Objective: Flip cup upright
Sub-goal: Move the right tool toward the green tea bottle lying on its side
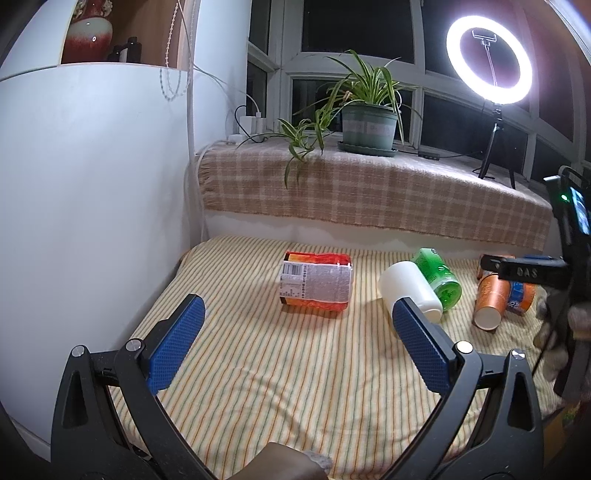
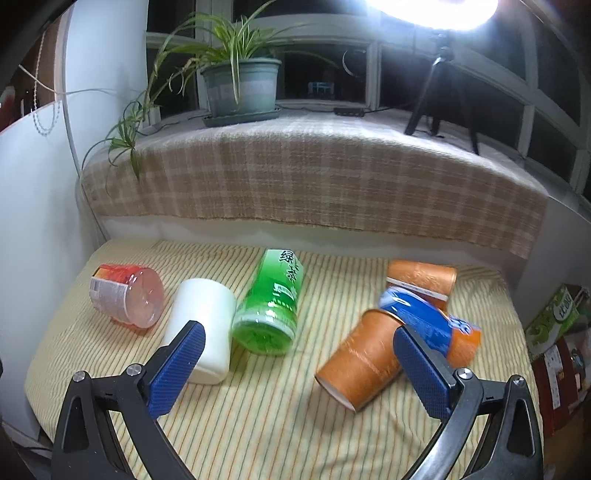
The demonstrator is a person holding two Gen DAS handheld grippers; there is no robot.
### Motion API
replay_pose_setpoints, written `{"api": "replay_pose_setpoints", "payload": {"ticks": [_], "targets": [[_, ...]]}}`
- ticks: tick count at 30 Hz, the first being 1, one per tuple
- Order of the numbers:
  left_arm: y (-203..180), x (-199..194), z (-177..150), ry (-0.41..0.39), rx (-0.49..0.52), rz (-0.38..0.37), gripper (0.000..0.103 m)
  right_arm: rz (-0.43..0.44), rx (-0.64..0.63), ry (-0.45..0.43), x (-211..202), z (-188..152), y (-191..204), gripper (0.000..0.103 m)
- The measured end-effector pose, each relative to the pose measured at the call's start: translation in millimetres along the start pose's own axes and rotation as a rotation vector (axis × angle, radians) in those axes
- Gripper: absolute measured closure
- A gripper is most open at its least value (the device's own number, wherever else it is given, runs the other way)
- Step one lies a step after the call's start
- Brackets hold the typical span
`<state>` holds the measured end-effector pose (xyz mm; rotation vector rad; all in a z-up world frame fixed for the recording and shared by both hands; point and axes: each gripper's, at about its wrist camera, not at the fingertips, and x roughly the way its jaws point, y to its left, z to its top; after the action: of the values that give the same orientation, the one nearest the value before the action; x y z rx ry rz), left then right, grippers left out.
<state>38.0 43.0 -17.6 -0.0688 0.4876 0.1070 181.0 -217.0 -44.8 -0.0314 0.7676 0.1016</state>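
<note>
I have both grippers spread wide, holding nothing: the left gripper [image 1: 297,343] and the right gripper [image 2: 299,363]. The orange cup [image 2: 360,360] lies on its side on the striped cloth [image 2: 280,417], right of the green bottle [image 2: 271,306]. My right finger [image 2: 421,367] hides part of it, and the blue-orange can [image 2: 434,325] touching it is blurred.

Night outside, windows black. My main light is the ring light [image 1: 489,59], sharp in the left wrist view, blown to white glare at top of the right wrist view [image 2: 430,13]. Striped cloth [image 1: 295,369] evenly lit, soft shadows. Heavy fisheye bending and dark corners. Blue-orange cup [image 2: 432,321] motion-blurred.
</note>
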Motion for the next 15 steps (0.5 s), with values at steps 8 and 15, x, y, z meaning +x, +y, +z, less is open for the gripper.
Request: {"api": "replay_pose_setpoints", "payload": {"ticks": [8, 15], "targets": [[2.5, 8.6, 0.8, 0.024, 0.006, 0.01, 0.0, 0.039, 0.015, 0.123, 52.6, 25.7, -3.2, 0.002], [5.8, 14.4, 0.5, 0.042, 0.002, 0.005, 0.0, 0.114, 0.061, 0.236, 93.4, 33.8, -3.9, 0.007]]}}
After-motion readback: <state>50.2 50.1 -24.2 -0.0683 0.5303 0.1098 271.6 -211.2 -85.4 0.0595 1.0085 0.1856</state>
